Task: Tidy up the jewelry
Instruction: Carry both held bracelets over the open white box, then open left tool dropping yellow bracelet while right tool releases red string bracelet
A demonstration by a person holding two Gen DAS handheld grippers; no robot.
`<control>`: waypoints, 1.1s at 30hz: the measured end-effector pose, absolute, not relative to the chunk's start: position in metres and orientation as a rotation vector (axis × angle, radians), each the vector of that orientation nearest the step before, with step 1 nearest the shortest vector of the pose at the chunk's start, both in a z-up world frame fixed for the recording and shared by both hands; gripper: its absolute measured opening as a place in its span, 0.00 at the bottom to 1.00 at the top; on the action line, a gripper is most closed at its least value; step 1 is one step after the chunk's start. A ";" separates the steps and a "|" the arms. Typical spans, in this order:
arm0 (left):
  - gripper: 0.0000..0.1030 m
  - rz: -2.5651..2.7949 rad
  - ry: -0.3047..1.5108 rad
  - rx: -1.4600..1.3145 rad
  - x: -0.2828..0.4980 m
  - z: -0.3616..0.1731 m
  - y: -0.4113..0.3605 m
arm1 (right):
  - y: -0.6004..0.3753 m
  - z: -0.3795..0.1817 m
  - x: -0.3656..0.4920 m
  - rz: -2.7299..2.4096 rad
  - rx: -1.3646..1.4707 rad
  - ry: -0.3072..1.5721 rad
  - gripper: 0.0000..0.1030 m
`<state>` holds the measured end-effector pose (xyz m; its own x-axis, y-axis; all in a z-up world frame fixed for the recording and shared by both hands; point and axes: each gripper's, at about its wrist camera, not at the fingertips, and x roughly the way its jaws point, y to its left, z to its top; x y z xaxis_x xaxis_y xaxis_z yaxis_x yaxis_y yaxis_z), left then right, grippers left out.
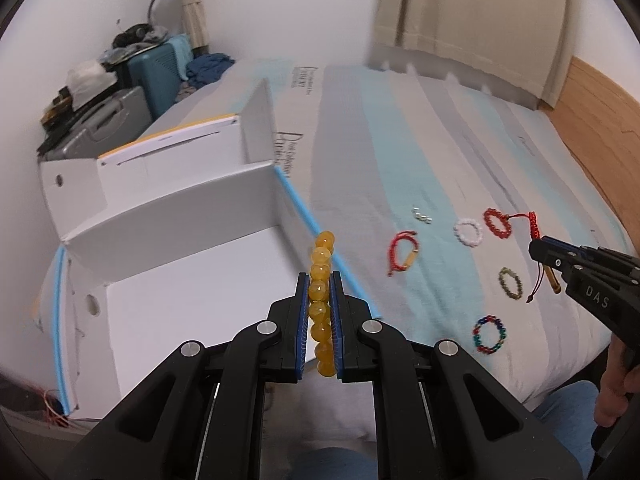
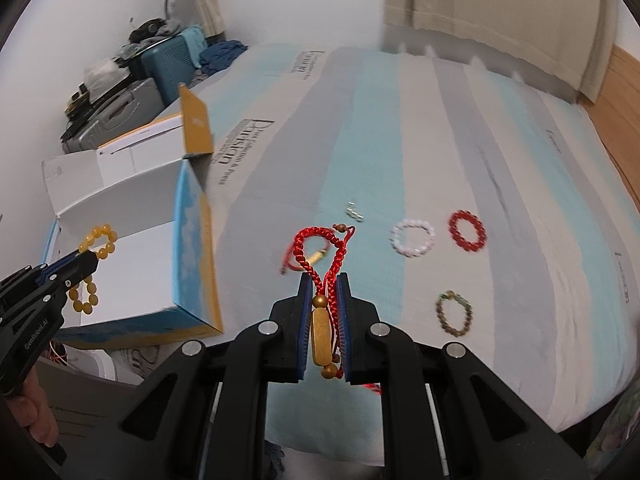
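My left gripper [image 1: 320, 276] is shut on a yellow bead bracelet [image 1: 324, 240], which stands up between its pads over the right edge of an open white box [image 1: 172, 216]. In the right wrist view the same bracelet [image 2: 83, 246] dangles from the left gripper [image 2: 86, 258] above the box [image 2: 192, 248]. My right gripper [image 2: 324, 280] is shut on a red braided bracelet with a gold tube [image 2: 320, 330], over the striped bedspread [image 2: 380, 152]. From the left wrist view, the right gripper [image 1: 538, 250] hangs beside the loose jewelry.
On the bedspread [image 1: 360, 140] lie a red cord bracelet [image 1: 402, 254], a white one [image 1: 468, 232], a red bead one [image 1: 497, 223], an olive one [image 1: 511, 283], a multicoloured one [image 1: 489, 335] and small silver pieces [image 1: 422, 216]. Suitcases [image 1: 116, 116] stand at the back left.
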<state>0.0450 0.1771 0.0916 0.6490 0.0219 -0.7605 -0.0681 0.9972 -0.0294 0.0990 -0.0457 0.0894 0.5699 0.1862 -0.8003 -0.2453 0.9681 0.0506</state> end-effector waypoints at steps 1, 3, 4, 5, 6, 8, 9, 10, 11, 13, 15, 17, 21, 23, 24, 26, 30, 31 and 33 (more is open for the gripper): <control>0.09 0.062 0.863 -0.060 0.043 0.092 0.185 | -0.039 0.090 0.100 0.262 -0.073 0.929 0.11; 0.09 0.082 0.865 -0.069 0.041 0.092 0.199 | -0.023 0.092 0.100 0.281 -0.086 0.926 0.11; 0.09 0.094 0.865 -0.070 0.040 0.092 0.205 | -0.016 0.092 0.100 0.291 -0.092 0.925 0.11; 0.09 0.104 0.866 -0.072 0.038 0.092 0.212 | -0.006 0.094 0.099 0.306 -0.101 0.922 0.11; 0.09 0.117 0.865 -0.074 0.037 0.092 0.219 | 0.002 0.094 0.099 0.318 -0.110 0.918 0.11; 0.09 0.142 0.869 -0.082 0.034 0.091 0.235 | 0.020 0.096 0.098 0.342 -0.129 0.916 0.11; 0.09 0.150 0.870 -0.086 0.033 0.091 0.240 | 0.027 0.097 0.098 0.351 -0.135 0.914 0.11; 0.09 0.158 0.870 -0.091 0.031 0.092 0.246 | 0.035 0.098 0.099 0.363 -0.144 0.913 0.11; 0.09 0.170 0.870 -0.095 0.029 0.092 0.255 | 0.047 0.099 0.099 0.379 -0.152 0.910 0.11; 0.09 0.188 0.869 -0.102 0.026 0.092 0.268 | 0.063 0.099 0.099 0.401 -0.163 0.908 0.11; 0.09 0.205 0.872 -0.114 0.023 0.091 0.282 | 0.082 0.097 0.099 0.429 -0.176 0.909 0.11; 0.09 0.225 0.875 -0.122 0.020 0.089 0.294 | 0.100 0.092 0.100 0.450 -0.199 0.914 0.11; 0.09 0.253 0.892 -0.144 0.015 0.079 0.318 | 0.133 0.082 0.103 0.486 -0.230 0.933 0.11; 0.09 0.270 0.900 -0.151 0.013 0.074 0.328 | 0.147 0.076 0.105 0.508 -0.237 0.947 0.11; 0.09 0.276 0.903 -0.156 0.012 0.072 0.332 | 0.153 0.073 0.106 0.516 -0.243 0.952 0.11; 0.09 0.289 0.912 -0.168 0.009 0.066 0.342 | 0.165 0.065 0.107 0.529 -0.252 0.969 0.11; 0.09 0.310 0.943 -0.192 0.009 0.051 0.357 | 0.183 0.047 0.111 0.550 -0.270 1.010 0.11; 0.09 0.313 0.955 -0.204 0.010 0.046 0.361 | 0.185 0.042 0.112 0.552 -0.274 1.021 0.11; 0.09 0.312 0.980 -0.224 0.012 0.036 0.367 | 0.192 0.028 0.115 0.550 -0.297 1.052 0.11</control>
<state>0.0115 0.3667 0.0361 0.5185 0.1576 -0.8404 -0.3578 0.9327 -0.0458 0.1150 0.1921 0.0285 0.3790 0.2849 -0.8805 -0.5605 0.8277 0.0265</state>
